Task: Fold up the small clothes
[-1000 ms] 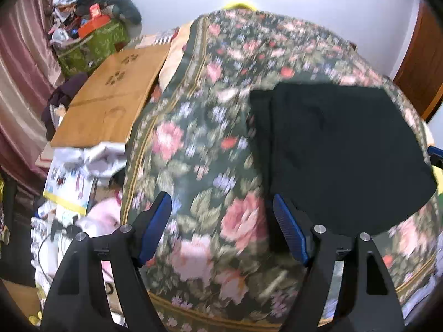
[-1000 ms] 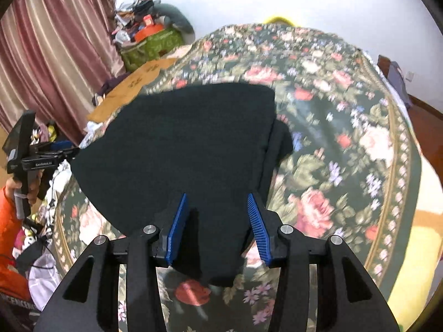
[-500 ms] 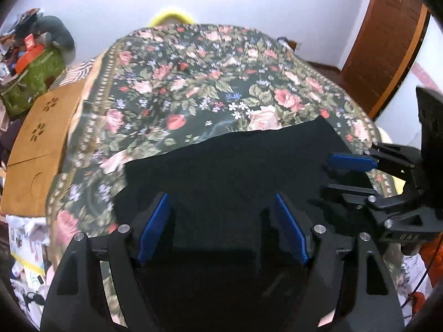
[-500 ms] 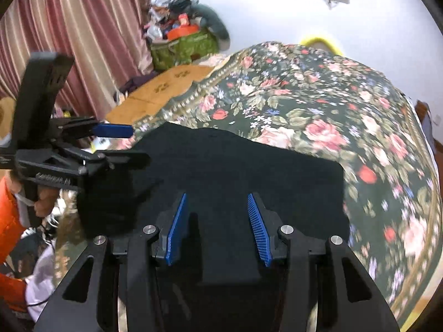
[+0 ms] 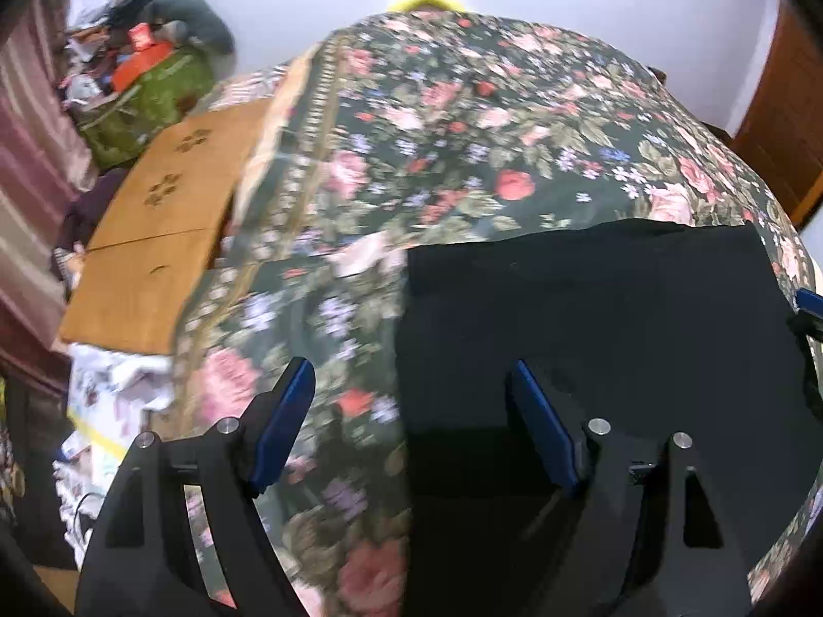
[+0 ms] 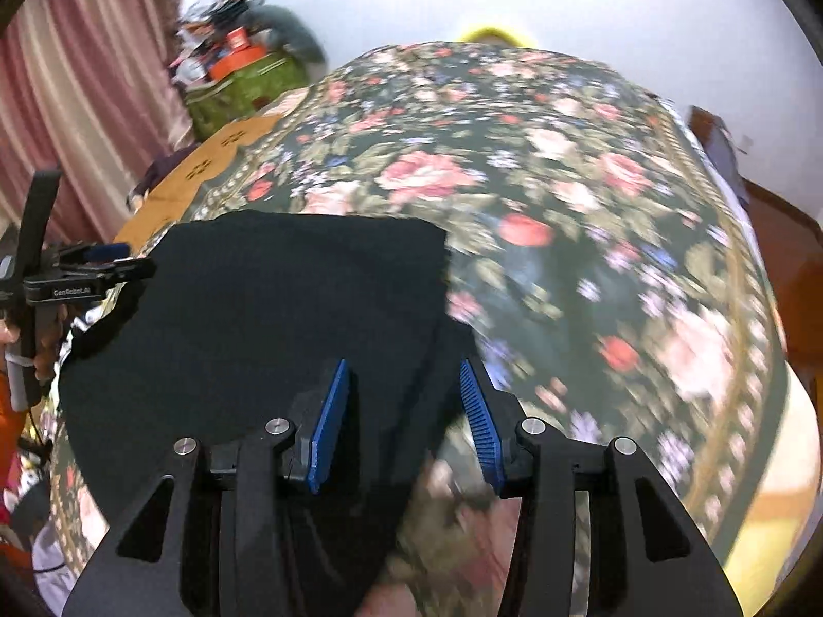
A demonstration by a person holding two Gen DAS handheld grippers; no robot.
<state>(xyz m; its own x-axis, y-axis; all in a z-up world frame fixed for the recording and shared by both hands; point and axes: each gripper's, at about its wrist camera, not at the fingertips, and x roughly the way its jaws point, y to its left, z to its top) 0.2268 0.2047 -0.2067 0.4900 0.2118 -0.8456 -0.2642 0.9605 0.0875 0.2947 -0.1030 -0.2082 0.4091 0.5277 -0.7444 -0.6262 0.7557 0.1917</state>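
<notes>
A black folded garment [image 5: 591,319] lies flat on the floral bedspread [image 5: 463,128]; it also shows in the right wrist view [image 6: 288,298]. My left gripper [image 5: 411,427] is open and empty over the garment's left edge, its right finger above the cloth. My right gripper [image 6: 404,419] is open and empty over the garment's right edge, where a lower layer sticks out. The left gripper shows from the side in the right wrist view [image 6: 113,262], at the garment's left edge. A blue tip of the right gripper [image 5: 810,301] shows at the left wrist view's right edge.
A wooden board [image 5: 154,236] lies left of the bed. A green bag with clutter [image 5: 149,87] stands in the far left corner. Striped curtains [image 6: 77,103] hang on the left. A brown door [image 5: 782,133] is at the right. The bedspread [image 6: 591,216] extends far and right.
Both views have swung outward: each gripper moved from over the garment's middle to its own side edge. The garment lies flat. Both grippers stayed open.
</notes>
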